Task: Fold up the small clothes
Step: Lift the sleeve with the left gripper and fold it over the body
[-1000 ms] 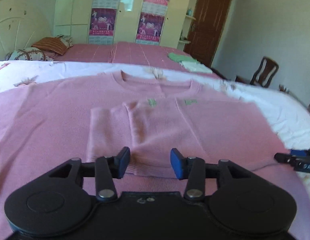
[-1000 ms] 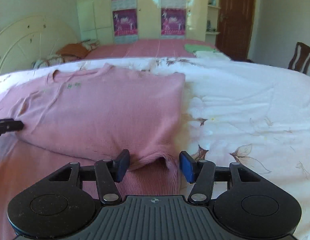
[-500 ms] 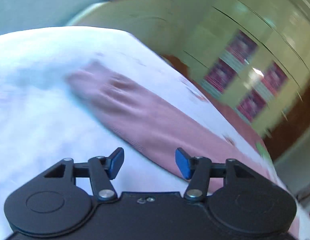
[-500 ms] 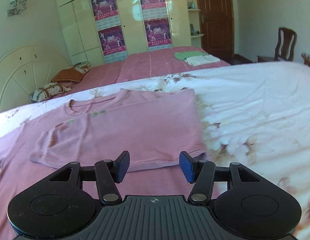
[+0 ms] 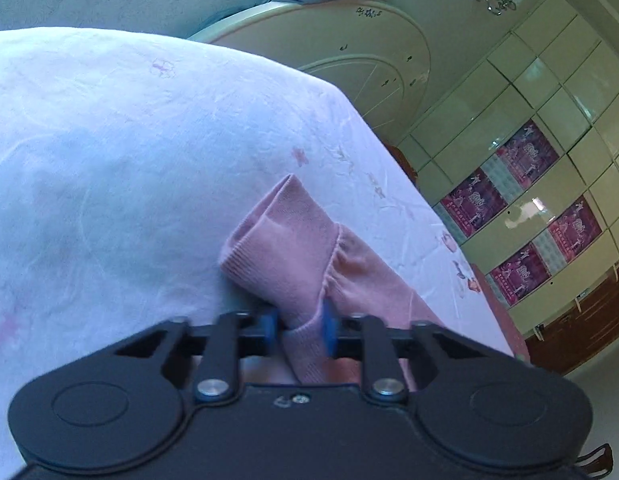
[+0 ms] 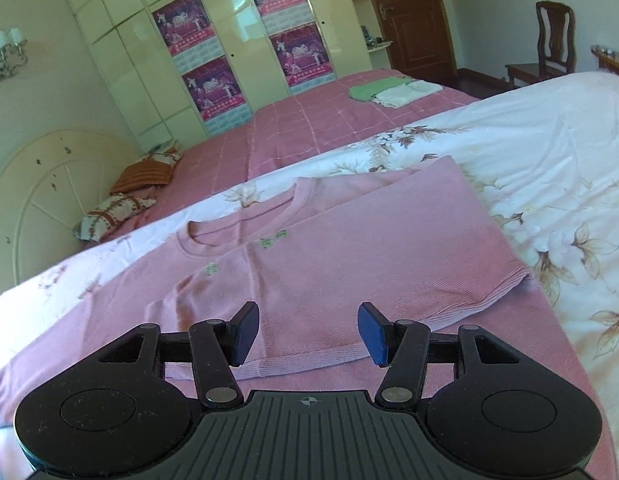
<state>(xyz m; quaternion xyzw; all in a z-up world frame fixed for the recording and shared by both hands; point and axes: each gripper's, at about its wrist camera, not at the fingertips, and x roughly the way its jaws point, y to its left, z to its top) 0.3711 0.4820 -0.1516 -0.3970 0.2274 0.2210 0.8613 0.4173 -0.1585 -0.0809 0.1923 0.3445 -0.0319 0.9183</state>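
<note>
A pink knit sweater [image 6: 349, 256] lies flat on the floral bedsheet [image 6: 549, 152], its right side folded over the body. Its left sleeve stretches out to the left. In the left wrist view my left gripper [image 5: 298, 326] is shut on the ribbed cuff of that sleeve [image 5: 285, 240], which bunches up between the blue pads. My right gripper [image 6: 307, 330] is open and empty, hovering above the sweater's lower hem near the folded part.
A second bed with a pink cover [image 6: 317, 120] stands behind, with folded green and white clothes [image 6: 393, 92] and pillows [image 6: 145, 172] on it. A round headboard [image 5: 349, 52], a wardrobe [image 6: 229, 40], a door and a chair [image 6: 549, 44] line the room.
My left gripper swung left to the sleeve end and closed on the cuff. My right gripper let go of the folded side, rose and pulled back over the hem.
</note>
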